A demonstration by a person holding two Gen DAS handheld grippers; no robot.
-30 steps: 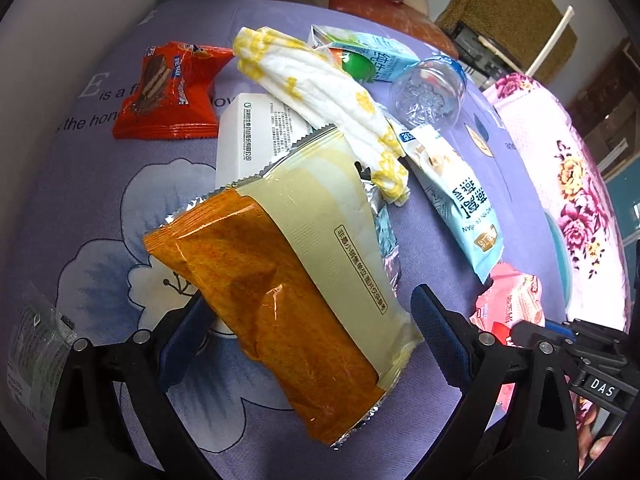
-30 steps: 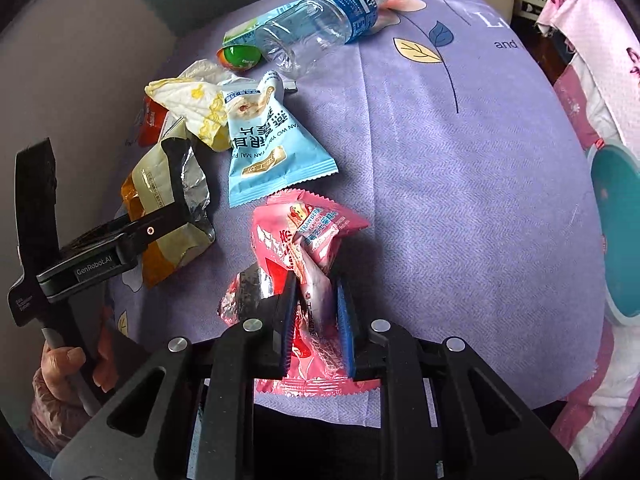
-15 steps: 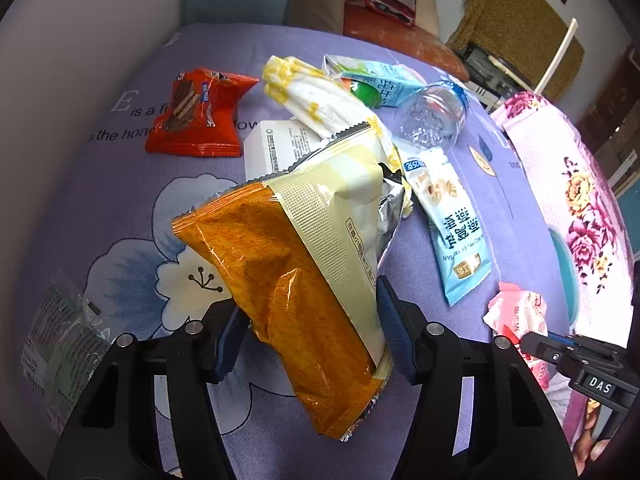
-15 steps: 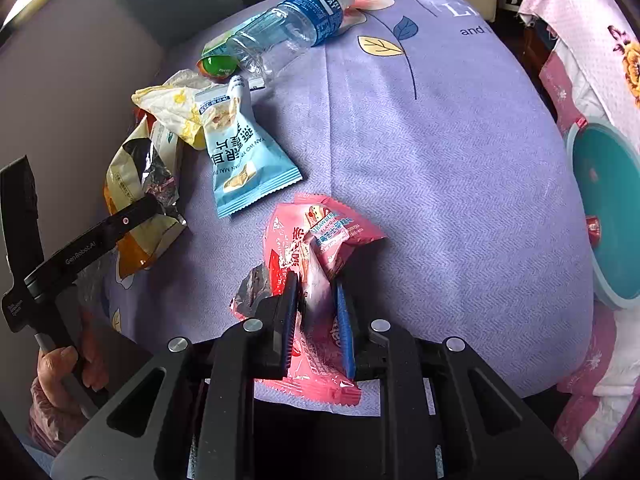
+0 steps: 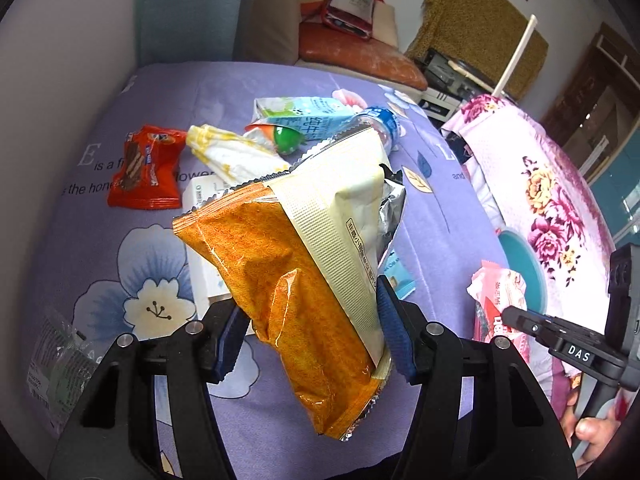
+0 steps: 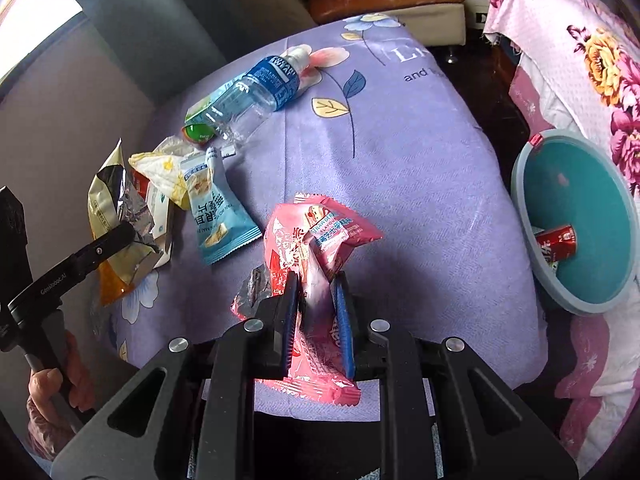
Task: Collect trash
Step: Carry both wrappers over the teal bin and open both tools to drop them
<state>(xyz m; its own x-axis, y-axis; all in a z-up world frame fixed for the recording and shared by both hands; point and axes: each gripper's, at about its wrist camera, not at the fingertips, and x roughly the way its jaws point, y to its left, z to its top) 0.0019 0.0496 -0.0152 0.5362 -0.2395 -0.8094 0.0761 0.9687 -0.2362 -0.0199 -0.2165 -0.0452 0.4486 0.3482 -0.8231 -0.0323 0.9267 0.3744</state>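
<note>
An orange and cream chip bag (image 5: 288, 264) hangs above the purple flowered cloth (image 5: 440, 216), its lower part pinched between the blue pads of my left gripper (image 5: 312, 320). The same bag (image 6: 108, 208) shows at the left of the right wrist view. My right gripper (image 6: 318, 296) is shut on a crumpled pink strawberry wrapper (image 6: 304, 232), held clear of the cloth. A round teal bin (image 6: 624, 208) stands low at the right with a red can (image 6: 558, 242) inside. In the left wrist view, the pink wrapper (image 5: 496, 296) hangs beside the bin (image 5: 520, 256).
A clear bottle (image 6: 256, 96), a light blue snack packet (image 6: 216, 216), a red packet (image 5: 146, 172), a yellow-white wrapper (image 5: 232, 156), a milk carton (image 5: 304, 114) and a white box (image 5: 200, 196) lie on the cloth. A pink floral cover (image 5: 552, 184) is beyond the bin.
My left gripper's jaws closed onto the chip bag and lifted it off the cloth. The right gripper rose with the pink wrapper and shifted toward the teal bin.
</note>
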